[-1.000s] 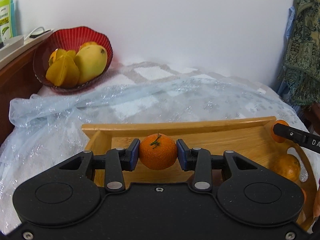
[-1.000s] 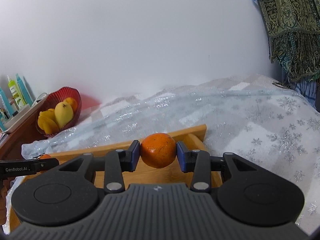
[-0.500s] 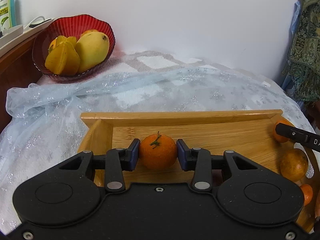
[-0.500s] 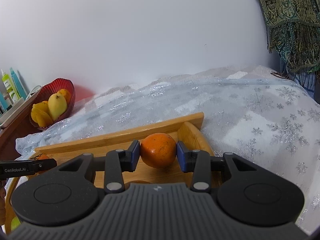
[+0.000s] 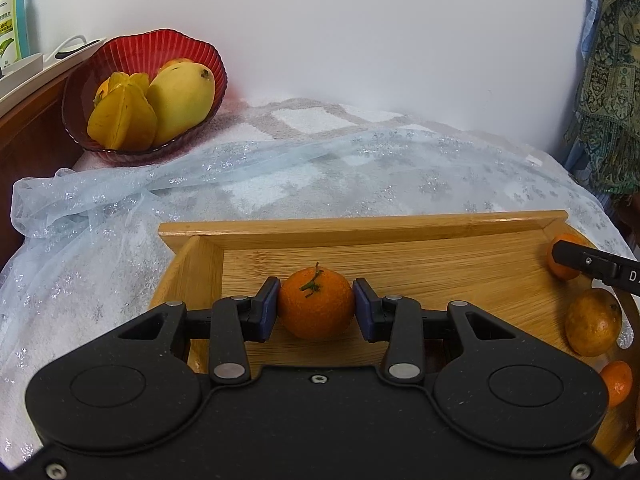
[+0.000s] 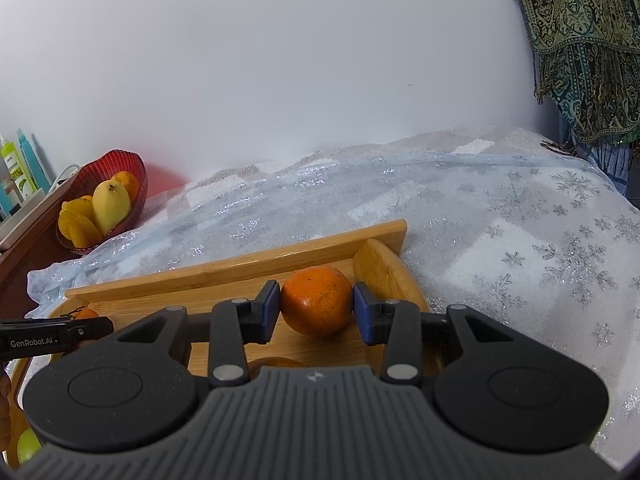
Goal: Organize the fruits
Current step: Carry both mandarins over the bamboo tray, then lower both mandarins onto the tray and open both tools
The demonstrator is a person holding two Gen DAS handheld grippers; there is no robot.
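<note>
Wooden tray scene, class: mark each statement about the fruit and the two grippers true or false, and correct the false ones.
1. The left gripper holds an orange with a green stem. True.
2. The right gripper is empty. False: its pads press on a stemless-looking orange.
3. The red bowl holds a mango and a starfruit. True.
4. The red bowl stands on the wooden tray. False: it sits beyond the tray, near the wall, on the cloth's far corner.
5. Both held oranges are over the wooden tray. True.
</note>
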